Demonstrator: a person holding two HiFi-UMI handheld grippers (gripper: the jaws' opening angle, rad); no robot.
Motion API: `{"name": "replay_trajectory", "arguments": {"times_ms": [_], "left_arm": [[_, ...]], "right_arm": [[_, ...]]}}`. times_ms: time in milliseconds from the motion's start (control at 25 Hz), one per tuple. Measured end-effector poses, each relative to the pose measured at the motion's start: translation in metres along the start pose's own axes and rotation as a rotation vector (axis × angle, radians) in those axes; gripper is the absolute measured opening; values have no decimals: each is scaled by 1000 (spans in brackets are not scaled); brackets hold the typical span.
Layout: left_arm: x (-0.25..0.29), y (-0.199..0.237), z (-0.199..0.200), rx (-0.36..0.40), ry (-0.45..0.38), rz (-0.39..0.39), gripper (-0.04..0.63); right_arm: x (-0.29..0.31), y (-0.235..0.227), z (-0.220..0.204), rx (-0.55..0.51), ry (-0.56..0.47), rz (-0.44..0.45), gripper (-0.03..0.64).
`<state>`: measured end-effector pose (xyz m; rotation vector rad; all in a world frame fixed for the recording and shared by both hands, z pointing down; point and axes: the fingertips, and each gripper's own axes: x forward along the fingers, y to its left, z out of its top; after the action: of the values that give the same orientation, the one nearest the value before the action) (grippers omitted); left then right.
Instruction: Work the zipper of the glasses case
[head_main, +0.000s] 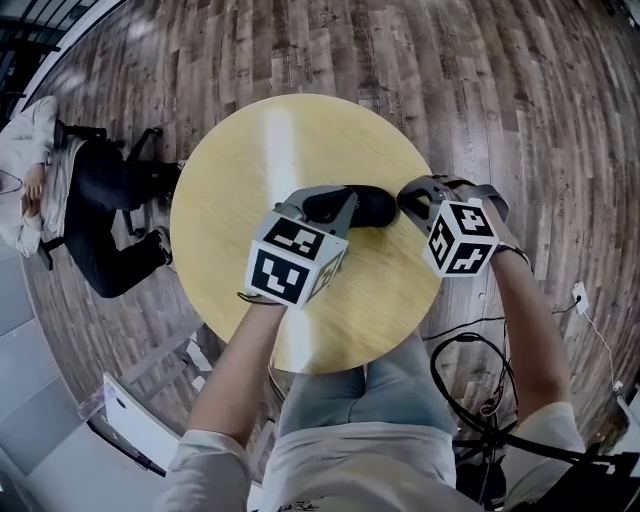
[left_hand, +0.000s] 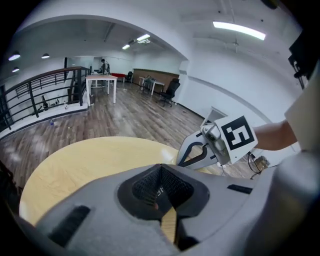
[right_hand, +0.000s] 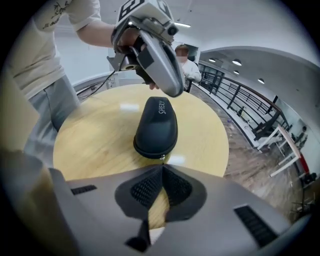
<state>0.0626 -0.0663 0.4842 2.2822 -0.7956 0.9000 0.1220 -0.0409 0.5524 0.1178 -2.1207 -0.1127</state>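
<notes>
A black oval glasses case (head_main: 376, 207) lies closed on the round yellow table (head_main: 230, 170). In the right gripper view the case (right_hand: 156, 122) sits just beyond my jaws, its small metal zipper pull (right_hand: 162, 158) right at their meeting tips. My right gripper (head_main: 406, 200) is shut on that pull at the case's right end. My left gripper (head_main: 340, 206) is shut and lies over the left end of the case. Seen from the right gripper view, the left gripper (right_hand: 170, 86) sits on top of the case's far end. The case is hidden in the left gripper view, which shows the right gripper (left_hand: 192, 155).
A seated person (head_main: 85, 215) is on the floor side to the table's left. Black cables (head_main: 470, 375) hang by my right leg. A white board (head_main: 125, 415) leans near the table's front left. Wooden floor surrounds the table.
</notes>
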Motion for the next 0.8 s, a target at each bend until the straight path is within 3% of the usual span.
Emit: {"name": "replay_trajectory", "arguments": {"times_ms": [120,320,800], "left_arm": [[18,-3,-16,-4,103,-24,6],[20,3,-13,-14,13,32,6],[21,3,-15,-2,-9,35,6]], "right_arm": [[3,4,3,0,-11,25,0],[-3,10,3,61,-28,58,0],[4,51,29,305,-85,26,0]]}}
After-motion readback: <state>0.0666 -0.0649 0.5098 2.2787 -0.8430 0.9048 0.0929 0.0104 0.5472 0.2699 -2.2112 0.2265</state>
